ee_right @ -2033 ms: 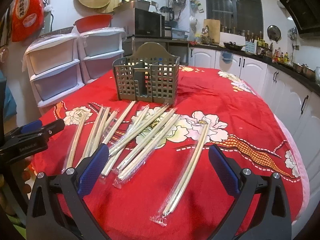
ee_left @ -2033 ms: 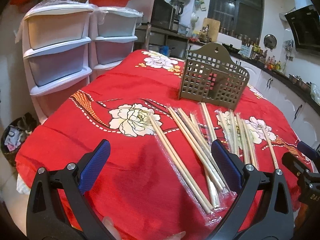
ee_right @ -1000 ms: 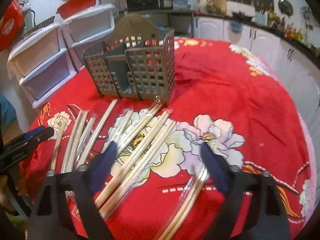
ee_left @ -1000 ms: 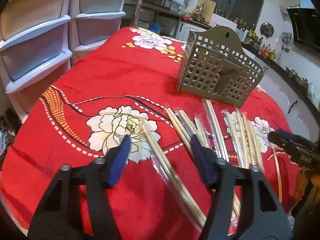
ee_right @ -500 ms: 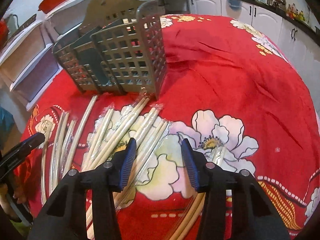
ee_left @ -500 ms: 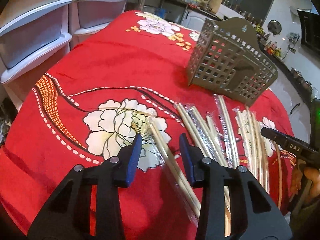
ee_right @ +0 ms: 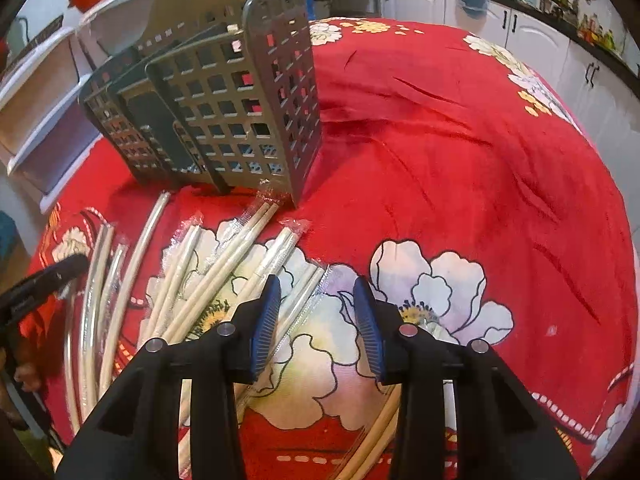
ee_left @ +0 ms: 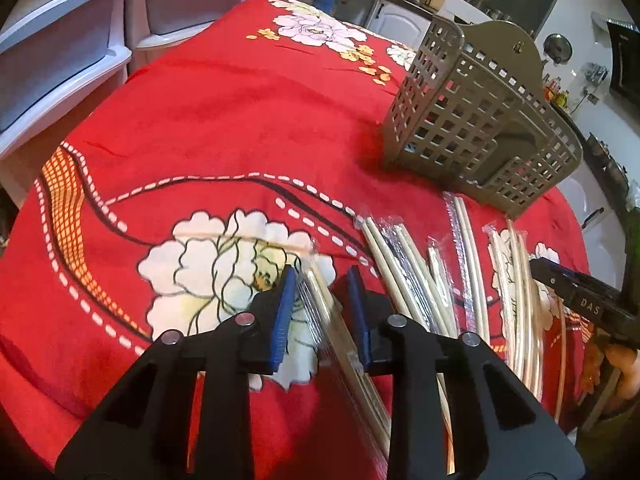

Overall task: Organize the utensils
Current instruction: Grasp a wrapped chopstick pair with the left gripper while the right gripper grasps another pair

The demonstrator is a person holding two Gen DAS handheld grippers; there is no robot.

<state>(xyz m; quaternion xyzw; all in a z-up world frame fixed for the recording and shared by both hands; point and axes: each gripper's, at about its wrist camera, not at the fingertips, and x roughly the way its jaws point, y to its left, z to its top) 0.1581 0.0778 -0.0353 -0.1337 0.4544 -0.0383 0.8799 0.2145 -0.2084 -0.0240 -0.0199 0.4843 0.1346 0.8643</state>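
Note:
Several plastic-wrapped chopstick pairs (ee_left: 408, 272) lie side by side on the red flowered tablecloth (ee_left: 224, 128); they also show in the right wrist view (ee_right: 224, 272). A grey perforated utensil basket (ee_left: 480, 120) stands behind them, seen too in the right wrist view (ee_right: 224, 108). My left gripper (ee_left: 322, 304) is low over the leftmost wrapped pair (ee_left: 320, 292), jaws narrowly apart around it. My right gripper (ee_right: 316, 312) hovers with jaws partly open over a wrapped pair (ee_right: 304, 300) at the right of the spread, nothing held.
White plastic drawer units (ee_left: 60, 40) stand left of the table. Kitchen counters and white cabinets (ee_right: 520, 20) run behind. The table's right side is bare red cloth (ee_right: 480, 160). The right gripper's tip (ee_left: 576, 300) shows at the left wrist view's right edge.
Both grippers have dropped toward the chopsticks and moved forward. Both sets of jaws have narrowed from wide open; the left now straddles the leftmost wrapped pair.

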